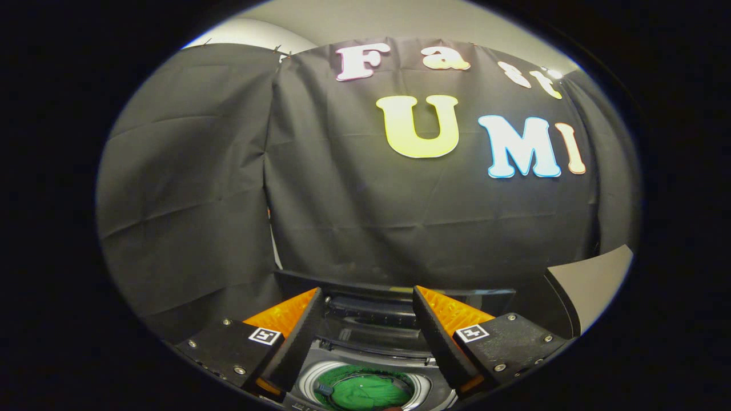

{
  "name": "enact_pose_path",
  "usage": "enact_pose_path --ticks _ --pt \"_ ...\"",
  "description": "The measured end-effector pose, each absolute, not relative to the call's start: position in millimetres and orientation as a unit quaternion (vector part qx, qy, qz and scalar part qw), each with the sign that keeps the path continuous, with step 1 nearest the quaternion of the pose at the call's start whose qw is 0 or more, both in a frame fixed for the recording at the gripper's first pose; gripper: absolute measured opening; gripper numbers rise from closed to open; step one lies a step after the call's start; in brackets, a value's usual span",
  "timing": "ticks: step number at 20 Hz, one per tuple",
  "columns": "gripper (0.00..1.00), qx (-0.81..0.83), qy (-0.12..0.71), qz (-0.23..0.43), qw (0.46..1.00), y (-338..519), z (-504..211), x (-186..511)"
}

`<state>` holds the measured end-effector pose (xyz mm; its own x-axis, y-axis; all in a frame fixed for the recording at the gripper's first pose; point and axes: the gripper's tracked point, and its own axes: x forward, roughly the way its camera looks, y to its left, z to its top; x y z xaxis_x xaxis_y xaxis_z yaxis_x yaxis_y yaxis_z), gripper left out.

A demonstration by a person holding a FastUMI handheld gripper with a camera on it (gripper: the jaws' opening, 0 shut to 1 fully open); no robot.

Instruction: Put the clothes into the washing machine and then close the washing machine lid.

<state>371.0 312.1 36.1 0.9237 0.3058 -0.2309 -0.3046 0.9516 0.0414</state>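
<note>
Green crumpled clothes (365, 391) lie inside the dark top-loading washing machine's (371, 348) round drum, below the wide, empty gripper (368, 302). Next, hook the raised black lid (394, 288) and lower it gently.

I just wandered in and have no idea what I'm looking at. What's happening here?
A person is holding a two-finger gripper over an open washing machine. Green clothes already lie in its drum, below the fingers. The fingers are spread apart and hold nothing. The lid stands up behind the opening, not yet closed.
</note>
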Motion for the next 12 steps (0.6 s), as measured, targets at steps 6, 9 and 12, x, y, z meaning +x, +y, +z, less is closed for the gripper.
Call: enact_pose_path --ticks 6,9,12 --pt "0.96 0.010 0.141 0.117 0.983 308 45 412" --pt "0.96 0.001 0.158 0.106 0.982 308 41 430" --pt "0.96 -0.001 0.167 0.092 0.982 308 36 449"
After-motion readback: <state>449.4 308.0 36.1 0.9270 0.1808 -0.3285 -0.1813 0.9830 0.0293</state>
